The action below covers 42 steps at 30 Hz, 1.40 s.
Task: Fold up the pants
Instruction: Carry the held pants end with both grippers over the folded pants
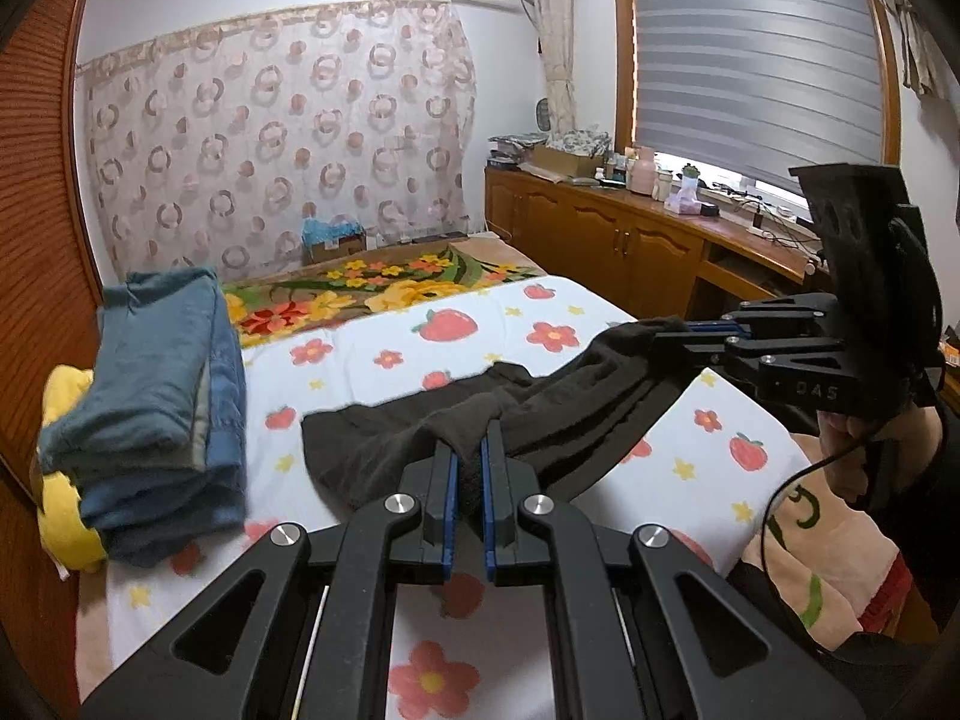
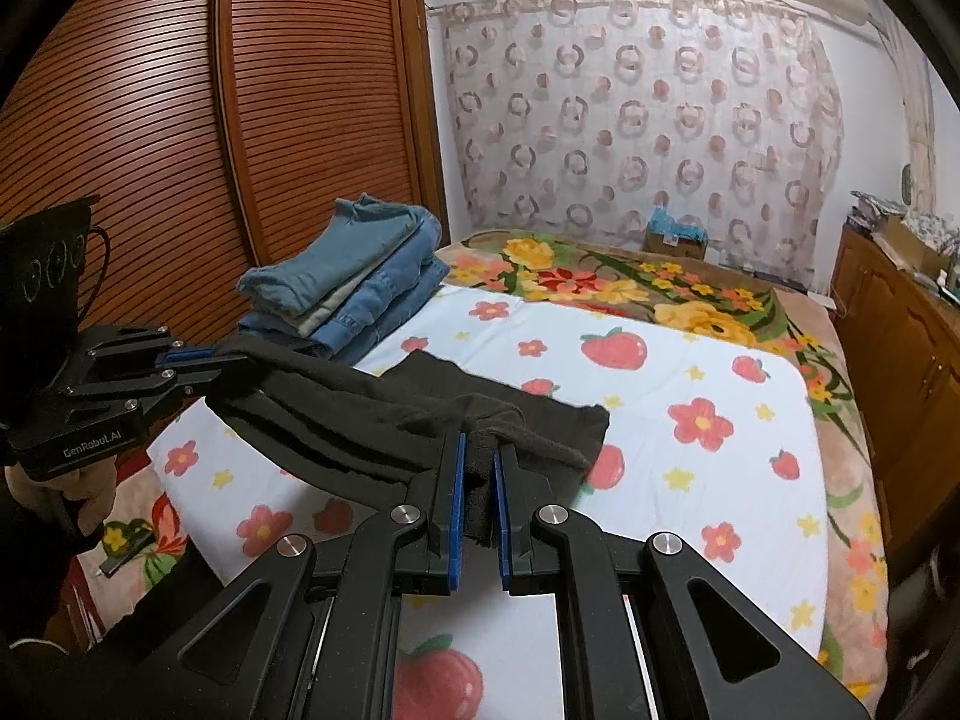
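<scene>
Dark brown pants [image 1: 384, 438] hang as a band above the strawberry-print sheet [image 1: 360, 354], their far folded part resting on it. In the left wrist view my left gripper [image 1: 471, 441] is shut on a bunch of the dark fabric between its blue pads. My right gripper [image 1: 672, 336] comes in from the right, shut on the other end of the band. The right wrist view shows the same: the right gripper [image 2: 477, 456] pinches the pants [image 2: 360, 414], and the left gripper [image 2: 210, 357] clamps the cloth at the left.
A stack of folded jeans [image 1: 162, 378] lies on a yellow garment [image 1: 66, 396] at the bed's left edge, beside the slatted wooden wardrobe [image 2: 180, 120]. A floral blanket [image 2: 600, 282] covers the head of the bed. Wooden cabinets [image 1: 600, 234] run along the window side.
</scene>
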### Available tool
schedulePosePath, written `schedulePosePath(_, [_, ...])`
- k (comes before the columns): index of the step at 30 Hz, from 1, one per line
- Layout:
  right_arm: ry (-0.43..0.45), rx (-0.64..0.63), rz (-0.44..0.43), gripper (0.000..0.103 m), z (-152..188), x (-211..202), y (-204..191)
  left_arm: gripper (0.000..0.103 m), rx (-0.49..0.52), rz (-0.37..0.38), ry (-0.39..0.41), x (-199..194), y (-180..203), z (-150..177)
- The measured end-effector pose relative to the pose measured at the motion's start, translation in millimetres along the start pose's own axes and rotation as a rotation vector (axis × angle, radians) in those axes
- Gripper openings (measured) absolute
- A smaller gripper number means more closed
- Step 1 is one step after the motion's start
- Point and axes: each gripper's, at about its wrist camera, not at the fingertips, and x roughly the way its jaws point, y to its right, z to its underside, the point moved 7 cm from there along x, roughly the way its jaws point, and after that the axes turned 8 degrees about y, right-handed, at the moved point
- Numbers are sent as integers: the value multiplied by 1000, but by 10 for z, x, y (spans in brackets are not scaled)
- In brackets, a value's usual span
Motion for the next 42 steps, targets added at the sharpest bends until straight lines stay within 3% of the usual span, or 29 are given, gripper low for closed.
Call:
schedulePosePath(14, [-63, 80, -12, 8, 494, -71, -83, 7, -38, 34, -87, -84, 214, 607])
schedulePosePath(32, [-111, 143, -11, 8, 890, -54, -175, 7, -94, 38, -197, -3, 233, 1077])
schedulePosePath(42, [-129, 154, 4, 8, 1061, -15, -191, 22, -137, 12, -262, 82, 193, 1335])
